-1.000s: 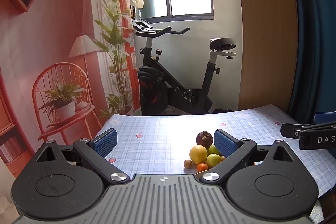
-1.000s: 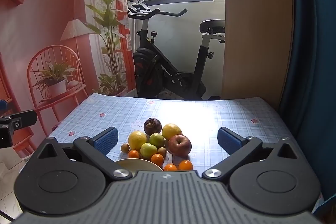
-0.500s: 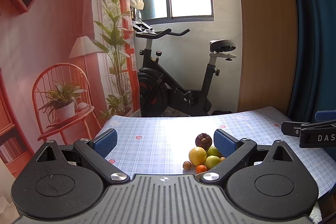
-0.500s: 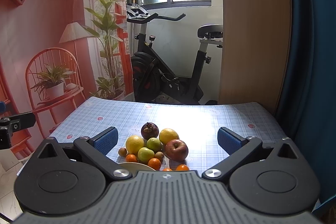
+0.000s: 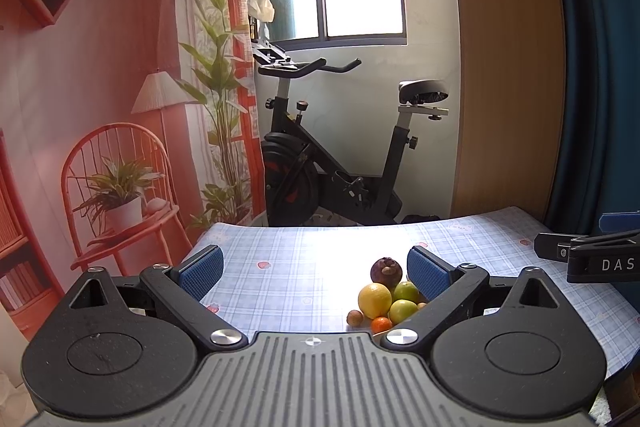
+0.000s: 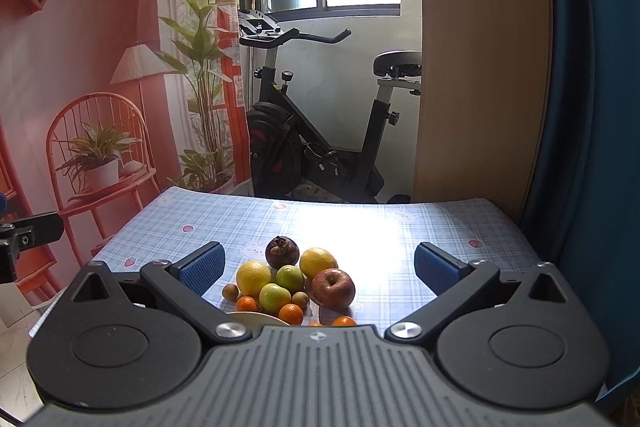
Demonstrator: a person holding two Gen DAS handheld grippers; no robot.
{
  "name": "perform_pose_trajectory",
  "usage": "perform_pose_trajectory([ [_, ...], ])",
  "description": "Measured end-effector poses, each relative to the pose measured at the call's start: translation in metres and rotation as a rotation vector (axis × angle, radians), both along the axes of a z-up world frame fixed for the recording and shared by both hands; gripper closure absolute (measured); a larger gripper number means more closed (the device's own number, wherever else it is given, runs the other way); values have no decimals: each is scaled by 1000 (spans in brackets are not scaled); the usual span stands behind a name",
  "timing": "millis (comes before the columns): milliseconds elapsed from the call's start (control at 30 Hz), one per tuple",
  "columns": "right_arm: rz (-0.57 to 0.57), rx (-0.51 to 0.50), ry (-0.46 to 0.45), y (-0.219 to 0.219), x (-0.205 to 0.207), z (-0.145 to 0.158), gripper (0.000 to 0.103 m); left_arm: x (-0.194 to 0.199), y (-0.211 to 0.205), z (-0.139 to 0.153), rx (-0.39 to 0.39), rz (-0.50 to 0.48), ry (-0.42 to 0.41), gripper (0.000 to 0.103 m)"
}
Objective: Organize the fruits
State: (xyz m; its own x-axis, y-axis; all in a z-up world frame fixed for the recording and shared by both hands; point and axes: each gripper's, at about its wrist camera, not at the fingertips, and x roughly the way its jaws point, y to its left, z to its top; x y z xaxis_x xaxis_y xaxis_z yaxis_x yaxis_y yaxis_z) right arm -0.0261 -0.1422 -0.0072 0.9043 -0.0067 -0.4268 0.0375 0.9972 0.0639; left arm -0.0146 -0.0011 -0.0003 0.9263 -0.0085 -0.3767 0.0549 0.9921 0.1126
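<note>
The left tongs [image 5: 314,273] hang spread wide and empty above the checked worktop [image 5: 288,255], with the fruit pile off to their right. The right tongs [image 6: 320,269] are just as wide and empty, and the pile sits between their pads. In that pile the small brown fruit [image 6: 231,291] and yellow citrus [image 6: 253,277] touch, then come the green fruits [image 6: 290,278], the dark mangosteen [image 6: 282,251] behind, and the red apple [image 6: 333,288] on the right. A pale plate rim [image 6: 256,317] shows just before the pile. I judge the risk is nudging: the round fruits are packed tight, so one pad could set neighbours rolling towards the worktop edge.
</note>
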Motion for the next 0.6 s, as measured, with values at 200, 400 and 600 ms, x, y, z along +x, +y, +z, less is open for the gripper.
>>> perform_pose_trajectory([
  [200,-1,-3,-3,0,0,0,0,-1,0,-1,-2,0,-3,3],
  [400,-4,-11,-10,2,-2,0,0,-2,-1,-1,-3,-2,-4,3],
  [600,-5,-12,-10,2,-2,-1,0,-3,-1,0,-4,-2,-6,3],
])
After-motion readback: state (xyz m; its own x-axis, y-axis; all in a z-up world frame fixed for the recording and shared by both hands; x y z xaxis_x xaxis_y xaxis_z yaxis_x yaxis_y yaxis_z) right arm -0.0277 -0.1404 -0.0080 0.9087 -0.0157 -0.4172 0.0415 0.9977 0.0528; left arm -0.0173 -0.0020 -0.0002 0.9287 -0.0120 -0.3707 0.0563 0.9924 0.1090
